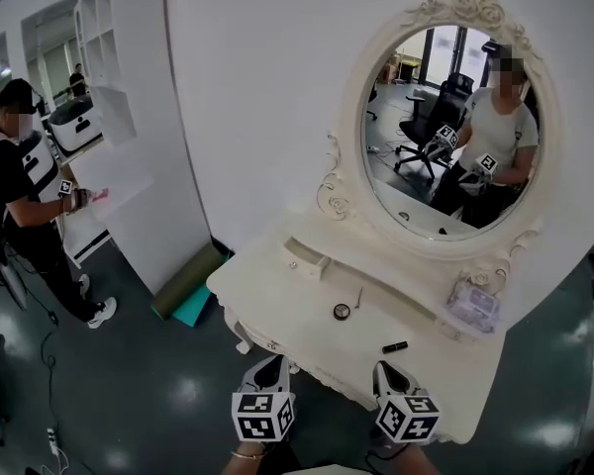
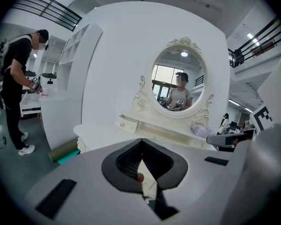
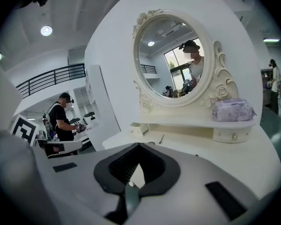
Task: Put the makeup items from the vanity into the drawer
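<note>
left gripper (image 1: 270,362), right gripper (image 1: 387,369), near vanity (image 1: 287,300) front edge

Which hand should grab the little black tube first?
Right. The right gripper is nearest the tube; the left gripper is farther off to the side. Its shut jaws must open first.

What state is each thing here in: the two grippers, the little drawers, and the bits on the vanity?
Left gripper: shut, empty.
Right gripper: shut, empty.
Left small drawer: pulled open.
Right small drawer: shut.
Round compact: lying flat on the vanity top.
Black tube: lying on its side.
Thin stick: lying flat.
Purple pouch: resting on the shelf.
</note>
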Demonstrator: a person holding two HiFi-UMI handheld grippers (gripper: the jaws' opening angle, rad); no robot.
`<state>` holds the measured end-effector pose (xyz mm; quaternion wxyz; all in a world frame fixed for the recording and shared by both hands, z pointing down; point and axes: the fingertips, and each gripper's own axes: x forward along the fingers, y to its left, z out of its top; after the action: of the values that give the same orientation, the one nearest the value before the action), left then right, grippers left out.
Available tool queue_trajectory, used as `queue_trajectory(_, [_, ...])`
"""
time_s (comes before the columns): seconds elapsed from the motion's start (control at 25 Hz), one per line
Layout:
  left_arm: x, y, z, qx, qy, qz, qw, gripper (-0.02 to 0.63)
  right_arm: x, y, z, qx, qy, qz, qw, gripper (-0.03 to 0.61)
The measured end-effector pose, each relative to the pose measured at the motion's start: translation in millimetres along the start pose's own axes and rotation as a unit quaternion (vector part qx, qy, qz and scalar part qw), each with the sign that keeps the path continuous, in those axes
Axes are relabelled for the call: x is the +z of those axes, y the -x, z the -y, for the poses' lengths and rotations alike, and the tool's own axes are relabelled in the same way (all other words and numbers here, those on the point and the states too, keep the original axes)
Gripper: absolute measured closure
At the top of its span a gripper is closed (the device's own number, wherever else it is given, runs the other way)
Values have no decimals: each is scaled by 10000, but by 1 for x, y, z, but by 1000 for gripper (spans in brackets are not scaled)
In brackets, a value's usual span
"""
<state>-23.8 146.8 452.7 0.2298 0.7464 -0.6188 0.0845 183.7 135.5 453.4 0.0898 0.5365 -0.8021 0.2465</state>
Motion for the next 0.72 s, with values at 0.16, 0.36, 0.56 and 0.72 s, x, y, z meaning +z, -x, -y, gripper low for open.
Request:
queue_trajectory(0.16, [29,-26,-30,-106,-50,-23,9999,607,27,-39,-24,-4,26,99,9999,563])
queue_trajectory(0.36, [58,-59,-66,-201,-140,-40,9997,607,47,-87,-40,-95,-23,159,9998,563])
queue_trajectory(0.56, [77,-90,-95,-327,-267,-170,9990,607,61,-125,-51,-216,-123,189,9995,563])
queue_trajectory(0.72, [91,-113,-112,-474,-363,-285,9978,607,69,-149,-53,-402,-234,165,9988,563])
